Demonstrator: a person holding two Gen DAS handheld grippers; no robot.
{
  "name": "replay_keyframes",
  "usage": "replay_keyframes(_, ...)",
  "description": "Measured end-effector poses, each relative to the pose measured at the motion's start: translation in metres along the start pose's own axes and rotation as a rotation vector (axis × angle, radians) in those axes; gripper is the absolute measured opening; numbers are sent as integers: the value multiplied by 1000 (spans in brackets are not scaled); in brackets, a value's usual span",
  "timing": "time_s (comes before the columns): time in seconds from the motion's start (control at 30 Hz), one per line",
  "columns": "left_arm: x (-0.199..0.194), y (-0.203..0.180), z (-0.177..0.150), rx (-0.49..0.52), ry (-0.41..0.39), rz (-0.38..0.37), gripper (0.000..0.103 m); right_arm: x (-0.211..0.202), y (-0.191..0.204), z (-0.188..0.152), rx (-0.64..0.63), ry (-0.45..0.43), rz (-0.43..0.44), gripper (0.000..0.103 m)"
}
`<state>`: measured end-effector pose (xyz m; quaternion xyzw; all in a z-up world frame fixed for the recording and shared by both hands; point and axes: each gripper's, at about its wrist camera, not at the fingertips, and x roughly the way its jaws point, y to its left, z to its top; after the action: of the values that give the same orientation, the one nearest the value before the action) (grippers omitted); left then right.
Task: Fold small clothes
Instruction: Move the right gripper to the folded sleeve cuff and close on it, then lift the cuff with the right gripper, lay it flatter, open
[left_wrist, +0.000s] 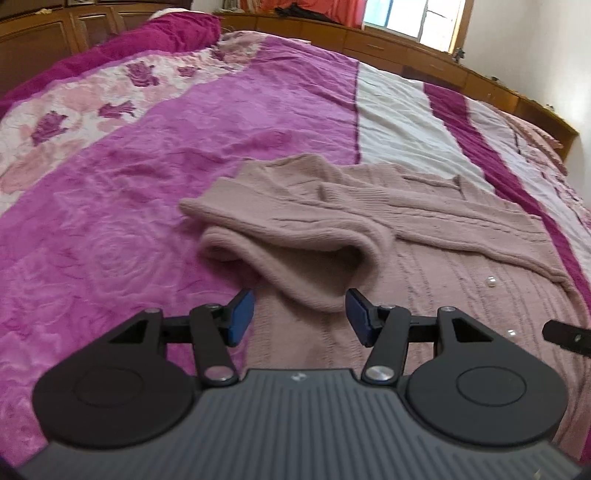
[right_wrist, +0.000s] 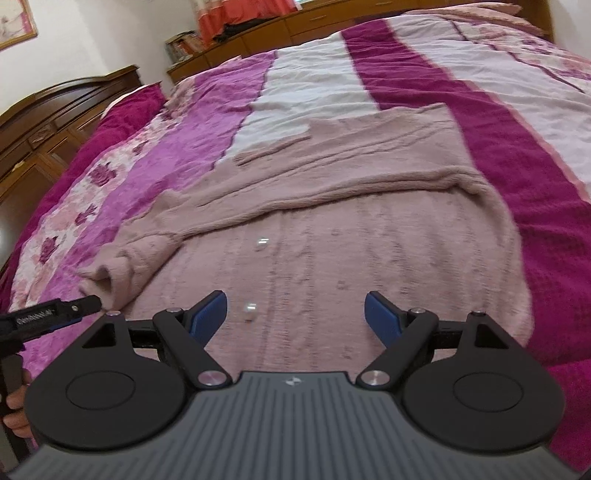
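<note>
A dusty-pink knitted cardigan (left_wrist: 424, 258) with pearl buttons lies flat on the bed. One sleeve (left_wrist: 295, 236) is folded across its body, the cuff end drooping toward my left gripper (left_wrist: 300, 314). That gripper stands open just short of the cuff, pads not touching the knit. In the right wrist view the cardigan (right_wrist: 351, 236) fills the middle, with the folded sleeve (right_wrist: 155, 236) crossing to the left. My right gripper (right_wrist: 295, 317) hovers open wide over the button band, a pearl button (right_wrist: 251, 309) near its left finger. Nothing is held in either one.
The bed carries a magenta, pink and white floral blanket (left_wrist: 129, 206). A wooden headboard (right_wrist: 55, 110) and low wooden cabinets (left_wrist: 406, 48) line the walls beyond. The left gripper's tool (right_wrist: 48, 317) and a hand show at the right wrist view's left edge.
</note>
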<state>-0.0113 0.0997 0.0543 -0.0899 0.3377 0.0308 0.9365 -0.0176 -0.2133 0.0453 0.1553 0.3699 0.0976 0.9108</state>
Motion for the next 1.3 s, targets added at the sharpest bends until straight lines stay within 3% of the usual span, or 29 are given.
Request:
replay_keyframes(0.43, 5, 21, -16, -79, 23, 70, 57, 50, 74, 31, -49, 147, 192, 87)
replay_keyframes(0.83, 12, 20, -18, -70, 38, 84, 57, 126, 115, 54, 94, 276, 250, 87)
replay_keyframes(1.0, 13, 19, -17, -66, 41, 84, 61, 154, 132, 58, 94, 310, 248, 87)
replay_keyframes(1.07, 14, 18, -16, -59, 39, 80, 61, 163, 135, 60, 109, 326, 252, 79)
replay_keyframes(1.13, 14, 16, -14, -50, 38, 81, 61, 166, 139, 63, 94, 337, 258, 37)
replay_keyframes(1.2, 15, 16, -12, -51, 37, 80, 61, 168, 142, 66, 73, 345, 256, 18)
replay_keyframes(1.3, 17, 13, -7, -38, 28, 74, 61, 160, 146, 75, 31, 308, 281, 11)
